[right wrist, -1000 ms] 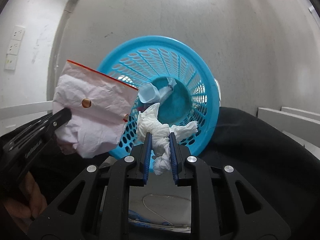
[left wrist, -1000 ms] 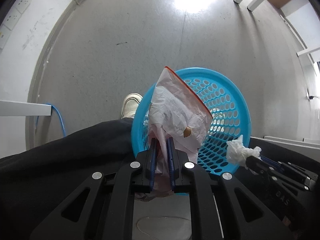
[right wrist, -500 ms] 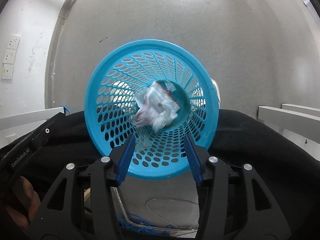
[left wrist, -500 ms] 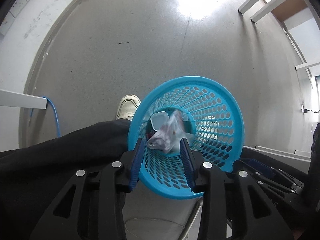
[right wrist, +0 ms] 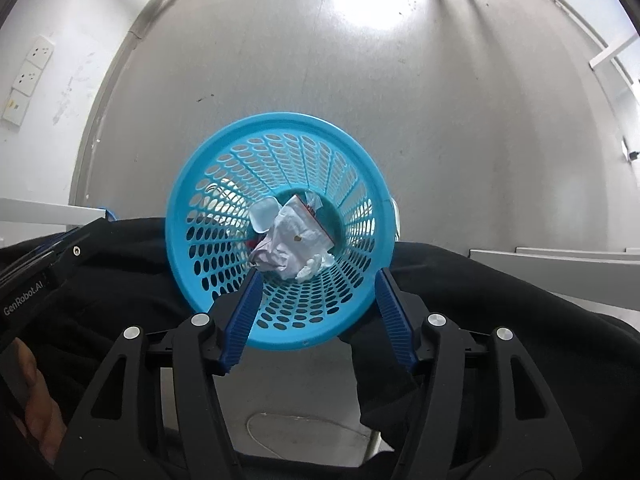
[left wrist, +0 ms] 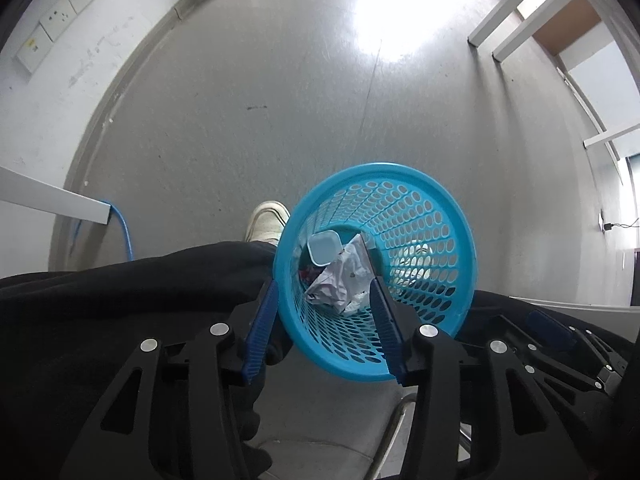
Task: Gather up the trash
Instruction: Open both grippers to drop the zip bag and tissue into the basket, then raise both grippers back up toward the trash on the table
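A grey speckled floor [left wrist: 280, 92] fills most of both views, with a bright glare patch at the upper middle. A white wall [left wrist: 36, 92] curves down the left edge of each frame, carrying a row of wall sockets [left wrist: 56, 26] at the upper left. White table legs [left wrist: 516, 20] stand at the upper right of the left wrist view, and a white ledge [left wrist: 52, 202] juts in from the left edge with a blue cable [left wrist: 122, 228] hanging just below its end.

Black trousers [left wrist: 120, 300] spread across the lower half of both frames, covering the near side of the floor and pressing in around the basket from left and right. A pale shoe [left wrist: 266, 220] shows just left of the basket's rim in the left wrist view.

The blue perforated basket [right wrist: 200, 200] stands on the floor at the centre of both frames, seen from almost straight above. At its bottom lie a crumpled pinkish paper bag [right wrist: 290, 244] with a red edge strip, a white tissue wad [right wrist: 314, 264] touching the bag's lower right, and a pale blue cup [right wrist: 263, 216] at the bag's upper left.

The left gripper [left wrist: 324, 328] hangs over the basket's near rim, its jaws spreading apart with nothing held between them. The right gripper [right wrist: 320, 314] points down likewise, its jaws also widening and empty, the trash lying far below inside the basket.
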Motion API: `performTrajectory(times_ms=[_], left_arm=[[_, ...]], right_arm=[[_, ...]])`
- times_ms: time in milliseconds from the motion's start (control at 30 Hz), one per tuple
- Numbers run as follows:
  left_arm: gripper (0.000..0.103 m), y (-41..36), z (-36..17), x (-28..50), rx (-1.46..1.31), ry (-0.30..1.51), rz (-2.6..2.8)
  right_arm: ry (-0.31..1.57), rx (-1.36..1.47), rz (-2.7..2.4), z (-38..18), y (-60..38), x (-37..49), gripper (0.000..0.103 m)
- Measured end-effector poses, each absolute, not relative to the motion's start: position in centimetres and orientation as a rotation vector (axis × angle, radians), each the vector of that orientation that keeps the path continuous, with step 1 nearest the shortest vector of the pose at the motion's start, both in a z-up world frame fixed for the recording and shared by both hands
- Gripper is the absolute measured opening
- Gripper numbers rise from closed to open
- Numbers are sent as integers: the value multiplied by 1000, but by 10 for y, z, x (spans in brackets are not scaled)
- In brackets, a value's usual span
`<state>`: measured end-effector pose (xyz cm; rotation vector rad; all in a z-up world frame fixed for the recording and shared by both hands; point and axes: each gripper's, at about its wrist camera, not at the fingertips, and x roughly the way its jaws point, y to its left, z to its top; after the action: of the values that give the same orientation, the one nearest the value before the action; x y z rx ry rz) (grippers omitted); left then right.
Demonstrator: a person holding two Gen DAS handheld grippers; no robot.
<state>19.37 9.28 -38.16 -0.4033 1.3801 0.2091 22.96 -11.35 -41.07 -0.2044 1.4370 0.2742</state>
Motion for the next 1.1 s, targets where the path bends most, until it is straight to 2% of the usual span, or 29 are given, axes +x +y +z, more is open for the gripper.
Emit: performTrajectory(times_ms=[267,533,1100], left_arm=[[56,78,-343,169,-285,1255,194],[62,83,-312,135,-300,1157,181],[64,66,-249,64,-225,1046,142]], right_arm=[[1327,-252,277,-375,-114,209,65],[1223,-269,320,-341,-118,178,72],[1136,-116,363,-279,-174,114,72]])
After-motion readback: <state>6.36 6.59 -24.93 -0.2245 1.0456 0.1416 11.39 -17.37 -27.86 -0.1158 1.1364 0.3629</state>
